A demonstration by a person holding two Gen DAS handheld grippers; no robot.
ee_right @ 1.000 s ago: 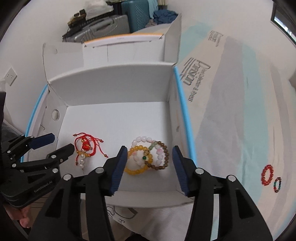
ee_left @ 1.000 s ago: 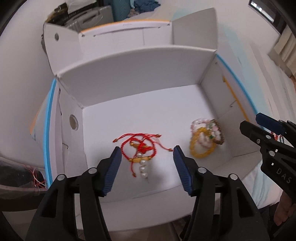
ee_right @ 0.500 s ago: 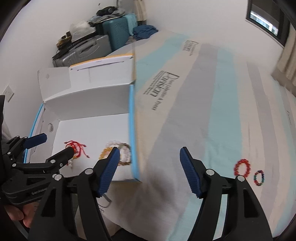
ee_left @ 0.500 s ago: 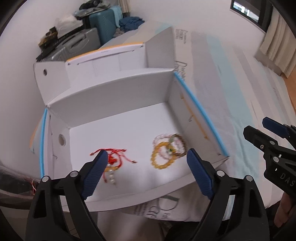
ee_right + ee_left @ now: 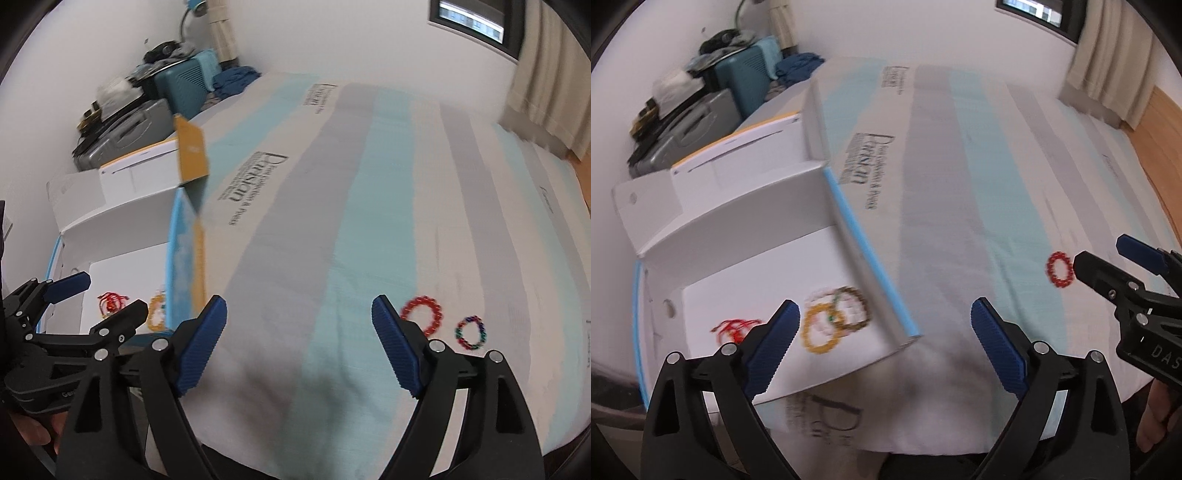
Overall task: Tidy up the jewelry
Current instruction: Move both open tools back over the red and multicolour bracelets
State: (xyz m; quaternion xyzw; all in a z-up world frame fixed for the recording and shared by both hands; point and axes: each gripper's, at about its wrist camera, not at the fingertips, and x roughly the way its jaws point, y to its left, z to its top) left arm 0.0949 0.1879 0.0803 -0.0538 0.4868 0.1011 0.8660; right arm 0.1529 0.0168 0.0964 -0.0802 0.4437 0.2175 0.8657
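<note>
Both our left gripper [image 5: 885, 314] and right gripper [image 5: 299, 310] gape wide, empty; red bracelet [image 5: 422, 314] lies right of the box [image 5: 746, 236].

Both wrist cameras look forward and down over the bed [image 5: 960, 184] from its near edge. The left view faces the white box [image 5: 757, 266]; the right faces farther right. Both share the red bead bracelet [image 5: 423, 314].

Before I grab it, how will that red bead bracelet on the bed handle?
The red bracelet is a ring of small round beads, so probably light and floppy, sagging when pinched. It lies flat on the soft sheet, so it likely won't roll. Smooth beads may slip between open fingers.
</note>
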